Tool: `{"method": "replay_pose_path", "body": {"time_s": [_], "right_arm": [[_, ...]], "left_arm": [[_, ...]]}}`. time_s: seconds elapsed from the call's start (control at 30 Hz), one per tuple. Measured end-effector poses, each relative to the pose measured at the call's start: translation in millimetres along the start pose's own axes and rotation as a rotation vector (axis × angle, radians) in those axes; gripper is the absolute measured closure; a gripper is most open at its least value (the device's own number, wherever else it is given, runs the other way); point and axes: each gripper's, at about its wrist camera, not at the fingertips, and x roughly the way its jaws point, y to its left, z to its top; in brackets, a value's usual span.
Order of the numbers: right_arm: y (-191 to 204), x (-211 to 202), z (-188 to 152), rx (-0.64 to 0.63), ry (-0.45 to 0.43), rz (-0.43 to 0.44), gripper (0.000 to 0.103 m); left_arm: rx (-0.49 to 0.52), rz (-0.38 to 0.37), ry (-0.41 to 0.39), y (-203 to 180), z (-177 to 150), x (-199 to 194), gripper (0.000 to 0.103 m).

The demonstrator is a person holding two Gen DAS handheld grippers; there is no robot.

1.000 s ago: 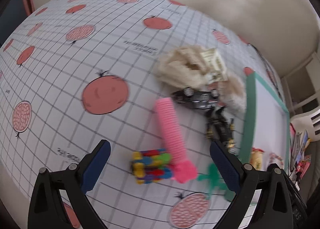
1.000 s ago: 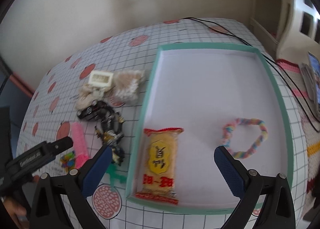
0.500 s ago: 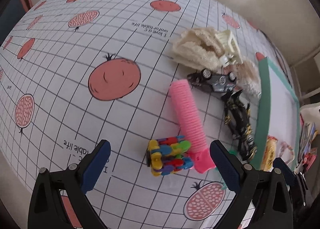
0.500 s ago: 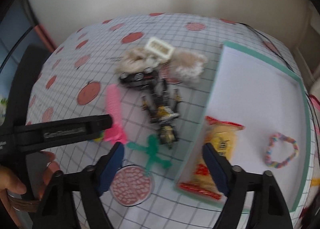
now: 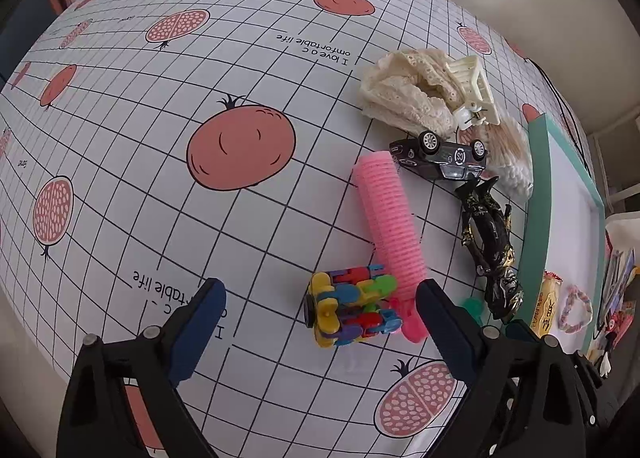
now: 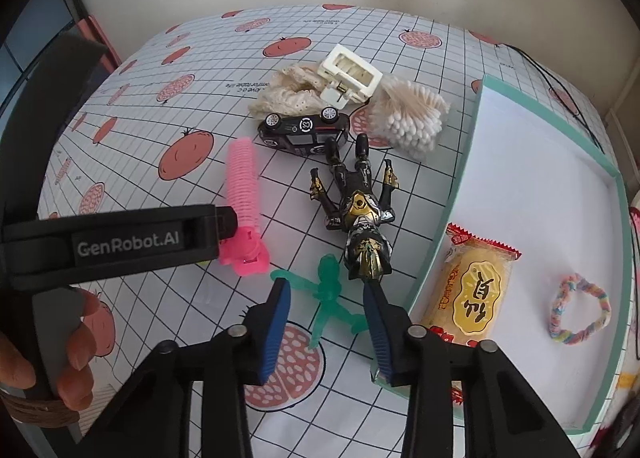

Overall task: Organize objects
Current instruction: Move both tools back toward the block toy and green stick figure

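Note:
A translucent green figure (image 6: 328,290) lies flat on the pomegranate-print cloth, between the fingers of my right gripper (image 6: 326,296). The jaws are closing around it and the pads stand apart from it. My left gripper (image 5: 318,296) is open above a multicoloured block toy (image 5: 352,308), which lies against the base of a pink ribbed roller (image 5: 390,218). A black and gold action figure (image 6: 356,210) lies just beyond the green one. A teal-rimmed tray (image 6: 460,186) holds a yellow snack packet (image 6: 476,286) and a pastel braided band (image 6: 580,310).
Further back lie a dark toy car (image 6: 304,130) on its side, cream lace cloth (image 6: 288,92), a cream claw clip (image 6: 350,78) and a bundle of cotton swabs (image 6: 412,114). A hand (image 6: 76,358) holds the left tool. A black cable (image 6: 560,86) runs behind the tray.
My right gripper swung left from over the tray to above the green figure, and its jaws narrowed. The left gripper tipped slightly, staying open over the block toy.

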Motion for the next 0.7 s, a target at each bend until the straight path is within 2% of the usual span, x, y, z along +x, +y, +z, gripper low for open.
{"method": "replay_pose_path", "body": {"time_s": [0.23,0.53,0.6,0.7], "right_arm": [[3,3,2,-0.016,0.01,0.007,0.072],[12,8,1,-0.037,0.034,-0.016,0.091],[10,8,2,-0.026,0.035,-0.011,0.095],[7,8,1,-0.013,0.04,-0.004,0.095]], "left_arm": [[-0.006,-0.016,0.002,2,-2,-1,0.011],[0.014,-0.032,-0.002,-3,-6,-3,0.019],[0.015,-0.05,-0.003,-5,-4,-3,0.027],[0.027,-0.059,-0.008,-7,-6,-5,0.031]]}}
